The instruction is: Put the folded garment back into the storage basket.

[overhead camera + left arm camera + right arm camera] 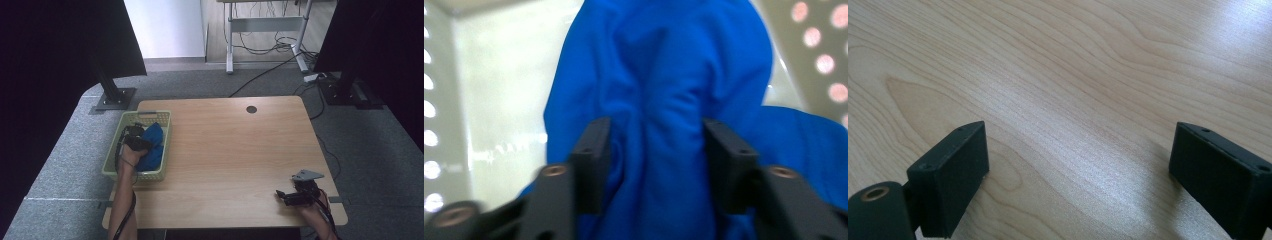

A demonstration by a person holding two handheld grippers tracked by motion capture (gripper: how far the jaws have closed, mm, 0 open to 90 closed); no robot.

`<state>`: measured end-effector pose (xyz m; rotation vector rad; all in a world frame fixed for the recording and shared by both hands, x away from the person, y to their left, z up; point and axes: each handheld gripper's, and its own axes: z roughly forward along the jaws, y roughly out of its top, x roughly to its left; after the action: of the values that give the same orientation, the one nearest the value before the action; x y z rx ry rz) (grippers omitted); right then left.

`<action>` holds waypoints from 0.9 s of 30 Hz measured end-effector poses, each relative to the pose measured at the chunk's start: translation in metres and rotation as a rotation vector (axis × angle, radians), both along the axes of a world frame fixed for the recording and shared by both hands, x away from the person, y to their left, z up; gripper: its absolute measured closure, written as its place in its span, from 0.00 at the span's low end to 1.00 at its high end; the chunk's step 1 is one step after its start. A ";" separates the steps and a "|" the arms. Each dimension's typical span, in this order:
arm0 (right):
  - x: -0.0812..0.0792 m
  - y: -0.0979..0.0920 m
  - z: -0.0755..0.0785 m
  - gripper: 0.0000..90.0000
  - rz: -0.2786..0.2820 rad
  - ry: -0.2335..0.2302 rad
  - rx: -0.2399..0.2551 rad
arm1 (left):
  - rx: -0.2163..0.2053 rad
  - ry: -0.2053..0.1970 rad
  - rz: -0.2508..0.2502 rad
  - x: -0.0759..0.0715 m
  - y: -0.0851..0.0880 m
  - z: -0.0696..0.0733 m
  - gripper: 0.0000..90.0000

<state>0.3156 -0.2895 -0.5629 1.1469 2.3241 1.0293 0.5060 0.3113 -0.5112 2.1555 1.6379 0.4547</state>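
While your left gripper (134, 142) sits down inside the green basket (111, 156) at the left edge of the table (230, 150), its jaws stand on either side of a fold of the blue cloth (153, 147), which lies bunched in the basket. From the left gripper view the jaws press into the cloth (659, 100) on both sides, so I judge them closed on it, though only a ridge is caught. Take a deeper bite if the fold feels thin, and lift straight up so the cloth clears the basket wall without tipping it. Your left forearm (124, 200) runs up from the near edge, wrist bent a little inward over the rim. Over to the right, your right gripper (295, 196) rests low at the near right corner, well apart from the basket, pointing left across the bare wood (1088, 75) with its jaws spread wide and nothing between them. Keep it ready to steady the basket.
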 end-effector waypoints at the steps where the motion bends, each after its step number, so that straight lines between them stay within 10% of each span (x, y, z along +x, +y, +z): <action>1: 0.000 0.000 0.000 0.10 0.000 0.000 0.000 | -0.028 0.005 0.011 0.002 0.003 -0.002 0.43; 7: 0.000 0.000 0.000 0.10 0.000 0.000 0.000 | -0.060 0.006 0.046 0.007 0.010 -0.005 0.19; 10: 0.000 0.000 0.000 0.10 0.000 0.000 0.000 | -0.029 -0.047 0.080 0.003 0.008 0.007 0.27; 13: 0.000 0.000 0.000 0.10 0.000 0.000 0.000 | -0.098 -0.090 0.135 -0.002 0.010 0.021 0.39; 20: 0.000 0.000 0.000 0.10 0.000 0.000 0.000 | -0.088 0.029 0.086 -0.003 -0.007 0.009 0.44; 27: 0.000 0.000 0.000 0.10 0.000 0.000 0.000 | -0.002 0.075 0.001 0.005 -0.010 -0.008 0.19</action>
<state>0.3157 -0.2894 -0.5629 1.1475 2.3237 1.0294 0.5109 0.3014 -0.5196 2.1952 1.6779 0.3761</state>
